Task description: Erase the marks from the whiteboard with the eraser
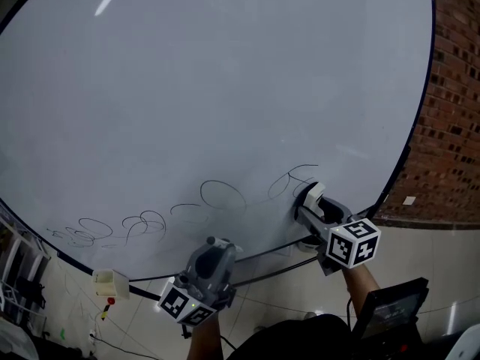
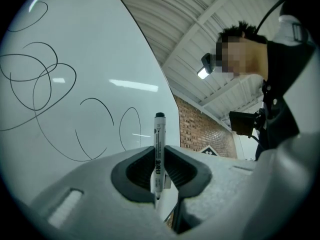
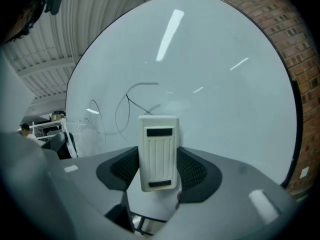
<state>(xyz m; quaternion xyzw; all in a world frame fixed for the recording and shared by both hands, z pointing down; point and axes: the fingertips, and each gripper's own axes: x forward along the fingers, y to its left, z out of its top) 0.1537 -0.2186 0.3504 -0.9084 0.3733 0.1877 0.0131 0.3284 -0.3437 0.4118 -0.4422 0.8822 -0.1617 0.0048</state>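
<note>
Because the right claw [image 3: 159, 170] is shut on the eraser [image 3: 159, 151] by its 2 long sides, the white block stands upright between the jaws, ribbed face toward the camera, and its far end can be pushed flat at the whiteboard [image 1: 225, 88]. In the head view it sits at the right end of the marks [image 1: 223, 195], on or just beside the last loop; whether the pad actually touches the board I cannot tell. That placement suits a sweep from right to left along the row, I judge, since all the scribbles lie in one band near the board's near edge and none looks wiped clear yet. The left claw [image 1: 214, 244] hangs lower, near the board's edge, closed on a marker [image 2: 159, 154] held upright with the cap end pointing away, so that hand seems only to be parking the pen. Further out, a brick wall [image 1: 450, 126] rises at the right and a small white box [image 1: 111, 282] sits at the near left rim. Nothing lies on the board between the eraser and the loops, though the left claw and its marker are near the sweep's path and may need to drop back.
</note>
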